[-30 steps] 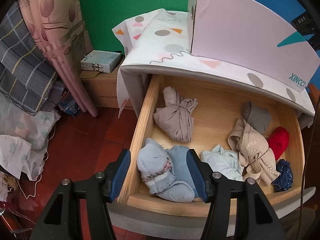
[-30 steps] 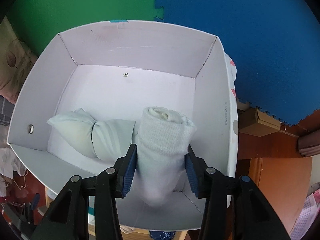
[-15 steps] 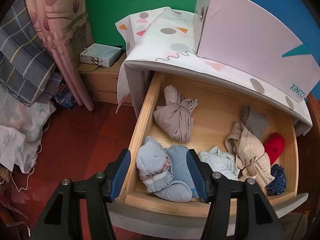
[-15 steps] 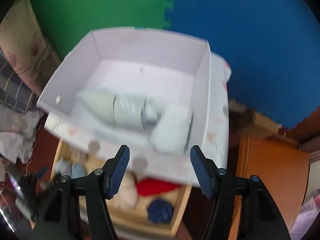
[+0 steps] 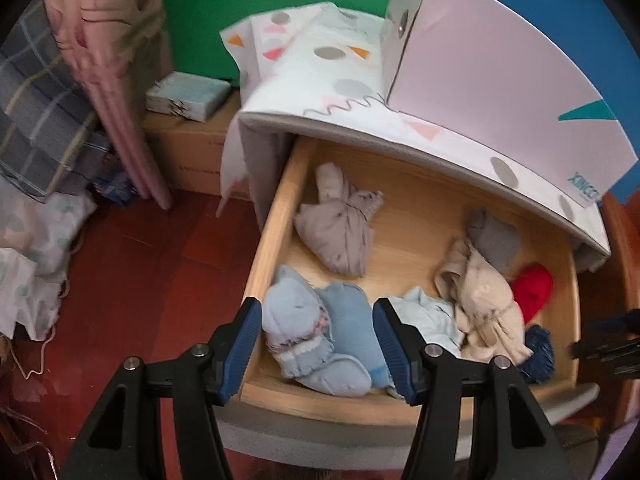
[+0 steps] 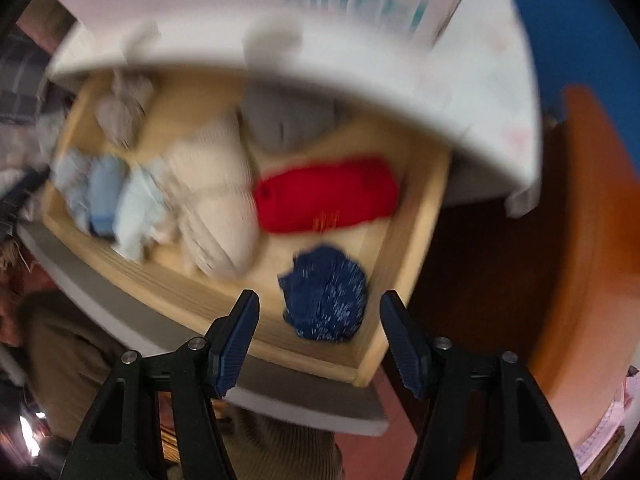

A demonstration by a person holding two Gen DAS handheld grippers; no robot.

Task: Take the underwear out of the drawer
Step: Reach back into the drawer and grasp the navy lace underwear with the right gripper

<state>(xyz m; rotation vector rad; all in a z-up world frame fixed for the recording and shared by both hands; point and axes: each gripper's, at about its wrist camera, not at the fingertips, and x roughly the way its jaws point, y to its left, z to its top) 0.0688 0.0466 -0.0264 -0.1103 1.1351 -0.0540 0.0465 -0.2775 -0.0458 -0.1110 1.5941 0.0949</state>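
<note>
Below both grippers lies the open wooden drawer [image 5: 276, 216], bundles of underwear scattered inside. The white box [image 5: 480, 92] sits on the cabinet beyond. The left gripper [image 5: 316, 344], spread and empty, frames a light-blue bundle [image 5: 296, 328]. The right gripper [image 6: 320, 336], spread and empty, hangs over a dark-blue bundle [image 6: 326, 292]; seemingly the reach step, calling for descent and closure.

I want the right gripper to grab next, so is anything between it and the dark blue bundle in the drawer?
Nothing visible does. The right gripper is open and empty above the dark blue bundle, which lies uncovered in the open drawer, apart from the red bundle. The view is blurred.
</note>
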